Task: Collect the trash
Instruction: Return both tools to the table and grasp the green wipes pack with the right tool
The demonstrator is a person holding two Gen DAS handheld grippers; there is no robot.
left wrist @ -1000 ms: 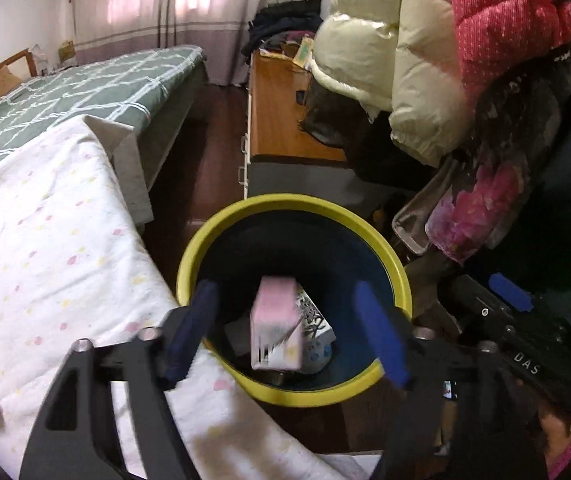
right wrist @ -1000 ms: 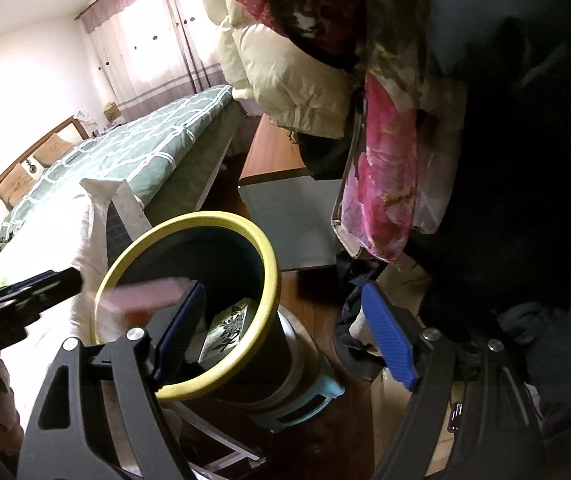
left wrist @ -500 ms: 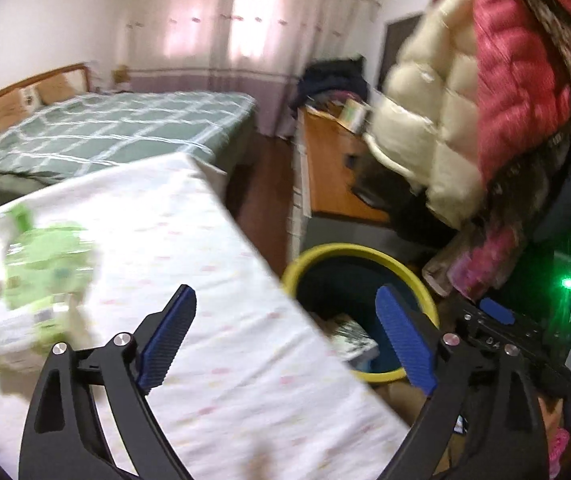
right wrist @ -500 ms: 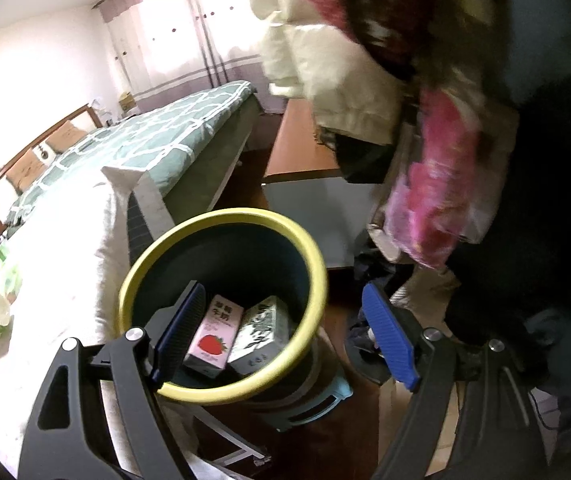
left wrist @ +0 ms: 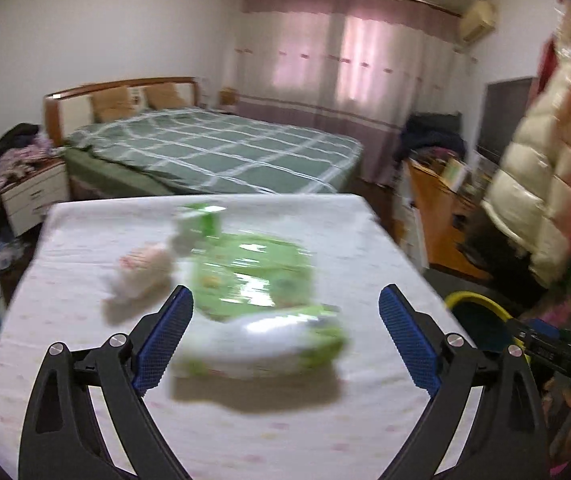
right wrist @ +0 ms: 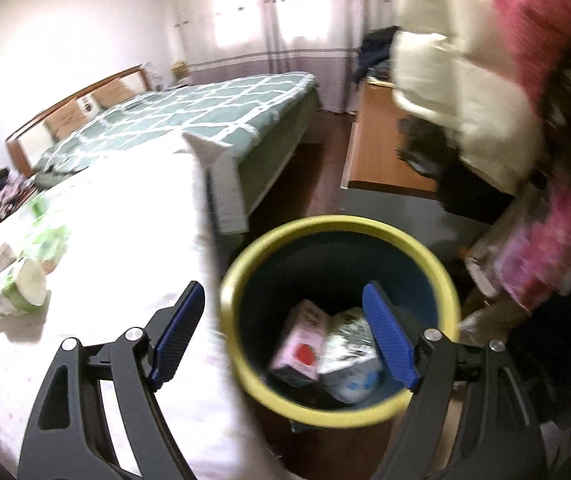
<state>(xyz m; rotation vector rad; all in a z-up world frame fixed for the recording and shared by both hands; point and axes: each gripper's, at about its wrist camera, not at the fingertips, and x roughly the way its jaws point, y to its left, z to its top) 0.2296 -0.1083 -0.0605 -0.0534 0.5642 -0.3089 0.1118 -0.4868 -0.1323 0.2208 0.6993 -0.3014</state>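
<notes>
Left gripper [left wrist: 285, 340] hanging over the white table [left wrist: 85, 400], fingers [left wrist: 163, 344] spread wide after just opening, gripping nothing. Lying ahead between those fingers but apart from the pads: a green-and-white pack [left wrist: 261, 344], blurred. Sitting behind it, a green bag [left wrist: 253, 276], a small green carton [left wrist: 201, 220] and a pale crumpled lump [left wrist: 141, 272], all on the table.

Right gripper [right wrist: 285, 332] hovering over the table edge and the yellow-rimmed bin [right wrist: 341, 408], fingers [right wrist: 389, 340] likewise spread and holding nothing. Resting at the bin's bottom: a pink carton [right wrist: 301, 348] beside a black-and-white carton [right wrist: 349, 344], touching. Bin standing on the floor just beside the table. Green bed [left wrist: 213, 152] lying beyond, coats [left wrist: 541, 160] hanging at right.
</notes>
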